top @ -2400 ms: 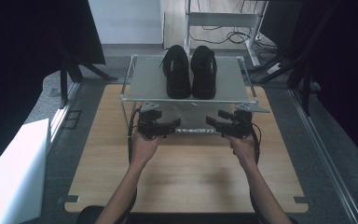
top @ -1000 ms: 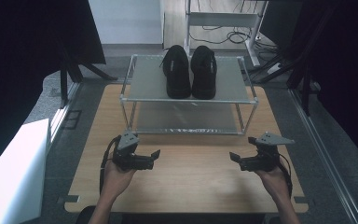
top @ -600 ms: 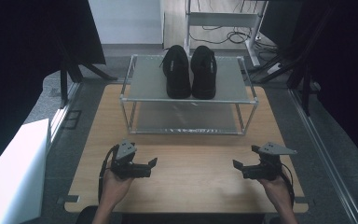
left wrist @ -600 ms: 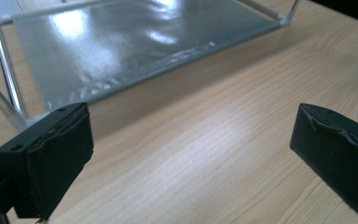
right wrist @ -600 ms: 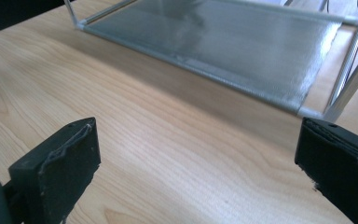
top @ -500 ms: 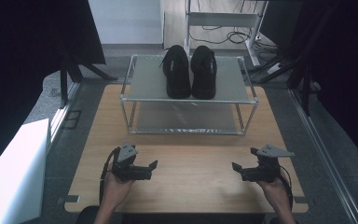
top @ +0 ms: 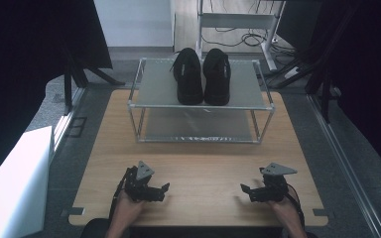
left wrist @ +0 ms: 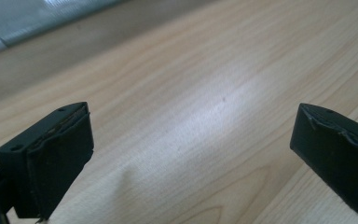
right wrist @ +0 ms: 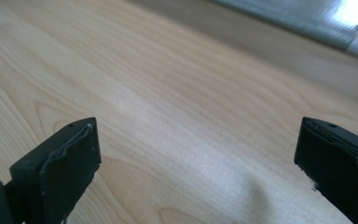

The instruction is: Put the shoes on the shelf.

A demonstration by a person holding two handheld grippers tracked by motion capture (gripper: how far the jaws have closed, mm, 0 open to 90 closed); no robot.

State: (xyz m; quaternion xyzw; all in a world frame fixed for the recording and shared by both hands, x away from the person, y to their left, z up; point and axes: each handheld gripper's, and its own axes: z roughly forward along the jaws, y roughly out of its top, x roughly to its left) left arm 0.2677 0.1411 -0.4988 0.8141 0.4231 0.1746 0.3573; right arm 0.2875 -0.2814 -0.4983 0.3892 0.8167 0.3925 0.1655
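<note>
The high view is dim with dark edges, while a soft glare streaks the pale wooden tabletop (left wrist: 223, 102) (close-ups slightly blurred).

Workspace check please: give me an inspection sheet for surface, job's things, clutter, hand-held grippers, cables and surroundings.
Surface: wooden table, bare between rack and hands.
Job's things: pair of black shoes side by side on the top shelf of the metal rack; lower shelf bare.
Clutter: nothing seen.
Grippers: left hand-held gripper and right hand-held gripper low over the table's near edge, jaws wide apart, holding nothing.
Cables: a cable loops by the left hand; floor cables behind the rack.
Surroundings: dark panels either side, white box at left.
</note>
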